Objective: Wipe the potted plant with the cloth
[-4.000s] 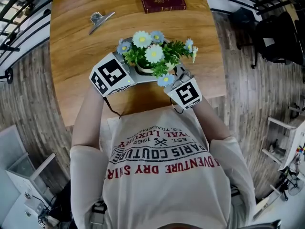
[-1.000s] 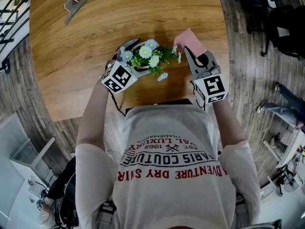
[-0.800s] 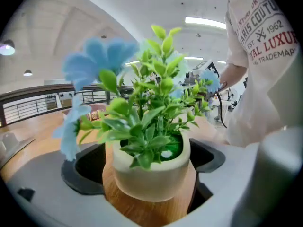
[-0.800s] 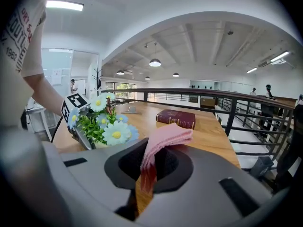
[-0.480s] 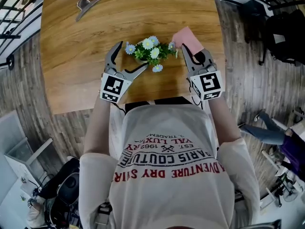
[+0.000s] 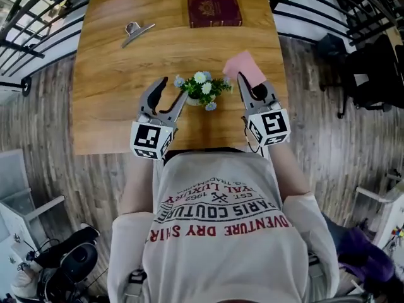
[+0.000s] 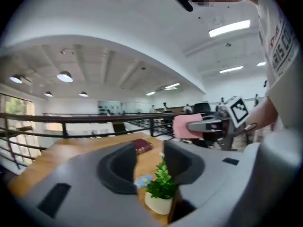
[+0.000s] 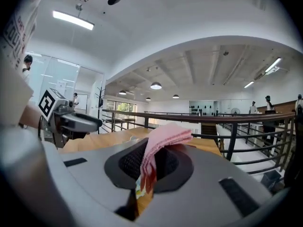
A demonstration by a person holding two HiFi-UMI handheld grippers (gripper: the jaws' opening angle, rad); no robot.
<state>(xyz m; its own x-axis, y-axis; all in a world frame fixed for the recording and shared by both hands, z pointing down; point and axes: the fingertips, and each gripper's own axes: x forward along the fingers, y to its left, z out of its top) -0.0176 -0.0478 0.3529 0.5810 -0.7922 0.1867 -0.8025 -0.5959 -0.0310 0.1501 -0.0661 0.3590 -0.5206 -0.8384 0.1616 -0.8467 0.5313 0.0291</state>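
Cloth [image 6: 243, 66] clenched in right gripper [image 6: 250, 86]. Left gripper [image 6: 170, 93] jaws parted, have just been closing, nothing between them. Potted plant [image 6: 202, 88] seemingly just beyond, on table [image 6: 107, 87].

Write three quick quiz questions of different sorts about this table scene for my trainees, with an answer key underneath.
1. True or false: the right gripper is empty.
2. Which thing on the table stands nearest the person? A. red book B. potted plant C. binder clip
3. Name the metal item lying left of the book in the head view.
Key: 1. False: its jaws are shut on the pink cloth. 2. B. 3. The binder clip.
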